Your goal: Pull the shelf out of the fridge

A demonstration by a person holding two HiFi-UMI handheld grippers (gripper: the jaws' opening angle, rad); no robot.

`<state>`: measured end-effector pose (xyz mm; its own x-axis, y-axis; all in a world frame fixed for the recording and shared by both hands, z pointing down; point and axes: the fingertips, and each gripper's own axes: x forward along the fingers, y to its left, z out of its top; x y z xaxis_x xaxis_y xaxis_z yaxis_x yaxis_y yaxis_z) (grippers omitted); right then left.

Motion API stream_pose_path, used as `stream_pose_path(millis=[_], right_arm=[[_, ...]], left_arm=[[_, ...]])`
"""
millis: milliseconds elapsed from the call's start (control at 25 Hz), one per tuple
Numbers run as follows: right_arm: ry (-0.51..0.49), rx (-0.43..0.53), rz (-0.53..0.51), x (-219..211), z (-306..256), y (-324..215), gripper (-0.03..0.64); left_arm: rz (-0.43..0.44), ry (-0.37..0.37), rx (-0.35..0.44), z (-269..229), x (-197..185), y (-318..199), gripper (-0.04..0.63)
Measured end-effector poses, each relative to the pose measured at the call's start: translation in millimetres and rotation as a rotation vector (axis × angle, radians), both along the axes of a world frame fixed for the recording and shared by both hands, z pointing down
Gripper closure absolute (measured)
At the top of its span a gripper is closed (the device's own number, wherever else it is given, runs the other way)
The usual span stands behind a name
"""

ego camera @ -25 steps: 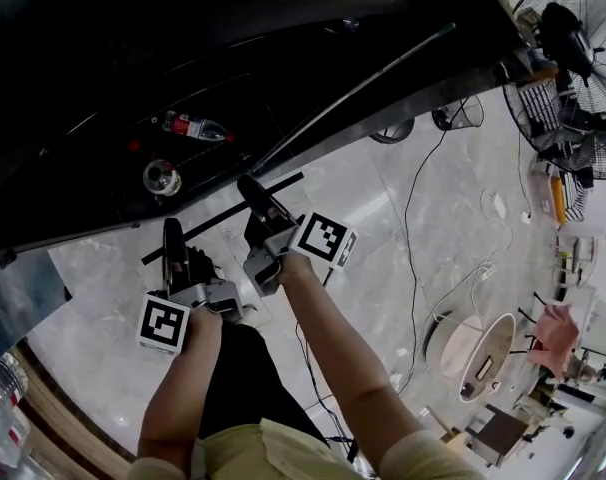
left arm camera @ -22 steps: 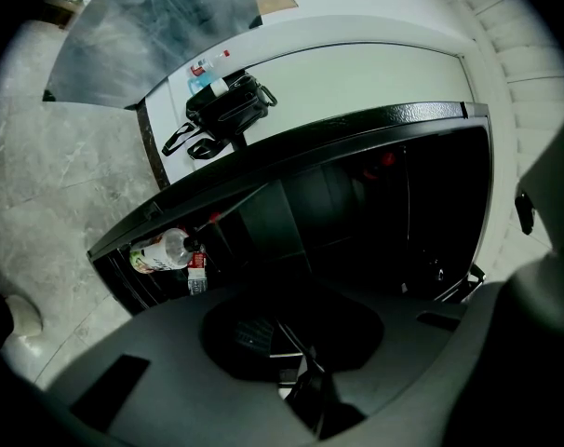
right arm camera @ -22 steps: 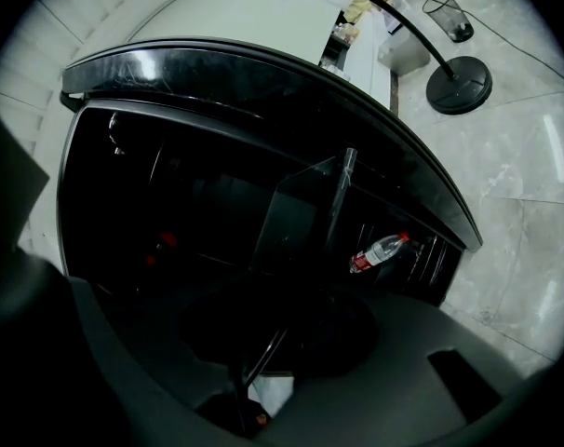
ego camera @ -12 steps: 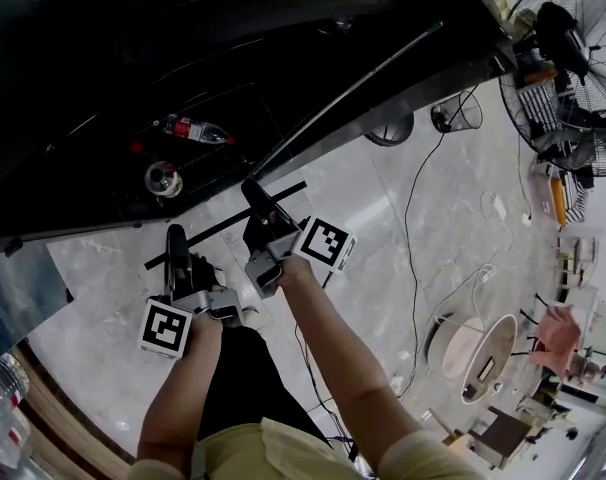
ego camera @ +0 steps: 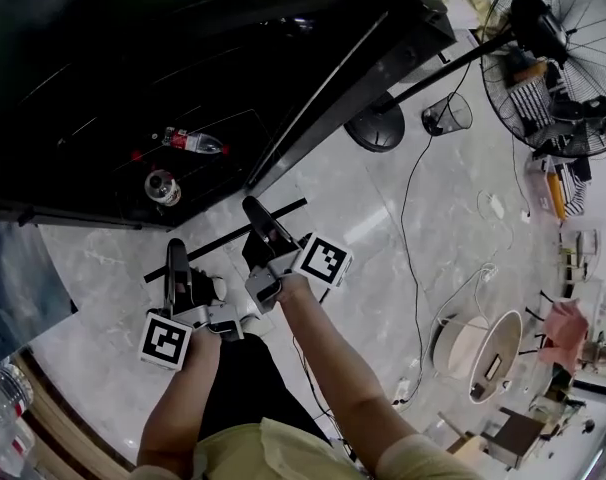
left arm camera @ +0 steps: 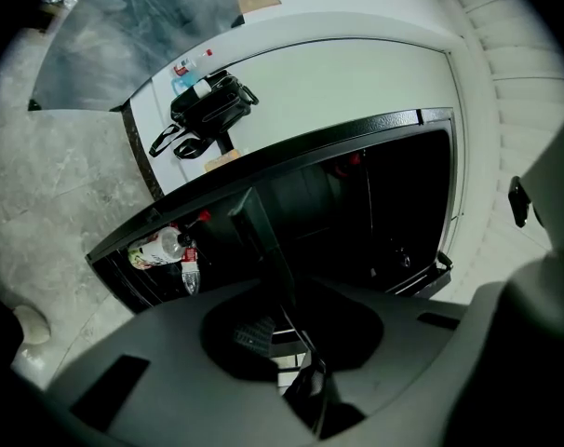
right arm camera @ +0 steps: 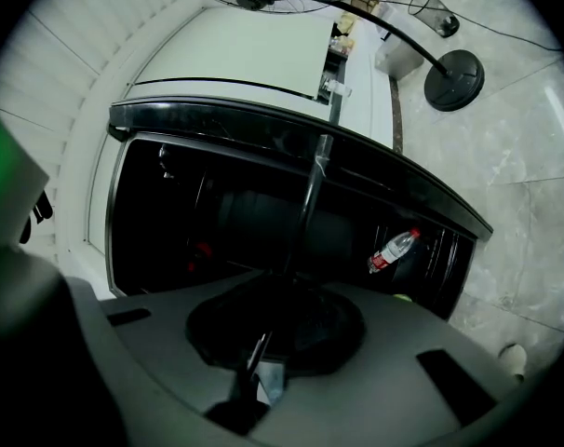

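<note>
Head view – shelf (ego camera: 218, 238): its thin black front edge runs over the floor, just in front of the open fridge (ego camera: 183, 58).
Head view – left gripper (ego camera: 175, 258): at the edge's left end.
Head view – right gripper (ego camera: 258, 218): at the edge nearer its right end.
Head view – bottle (ego camera: 188, 141): lying inside the fridge.
Head view – fan (ego camera: 553, 58): at upper right, well apart.
Left gripper view – left gripper (left arm camera: 305, 380): jaws clamped on the shelf (left arm camera: 263, 250), seen edge-on.
Left gripper view – fridge (left arm camera: 375, 212): dark and open, behind the shelf.
Right gripper view – right gripper (right arm camera: 249, 371): jaws closing, the shelf (right arm camera: 310, 203) pinched between them.
Right gripper view – bottle (right arm camera: 392, 250): inside the fridge (right arm camera: 217, 222), right of the shelf.
</note>
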<state>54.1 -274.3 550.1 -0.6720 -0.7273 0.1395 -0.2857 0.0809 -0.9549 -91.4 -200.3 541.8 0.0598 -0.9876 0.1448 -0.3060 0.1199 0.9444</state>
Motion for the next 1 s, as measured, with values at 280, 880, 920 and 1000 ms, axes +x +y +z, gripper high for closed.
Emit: stream_pose_path(millis=[280, 880, 920, 1000], right_arm=[[-0.004, 0.050, 0.006, 8, -28, 22, 0.565], [-0.010, 0.121, 0.067, 27, -105, 77, 0.563], [-0.005, 0.127, 0.070, 28, -109, 80, 0.563], [0.004, 0.141, 0.076, 30, -120, 87, 0.563]], left_arm=[[0.026, 0.005, 0.033, -24, 7, 19, 0.538], [0.103, 0.021, 0.097, -91, 22, 66, 0.538], [0.109, 0.023, 0.099, -95, 22, 69, 0.538], [0.119, 0.023, 0.105, -103, 24, 74, 0.538]])
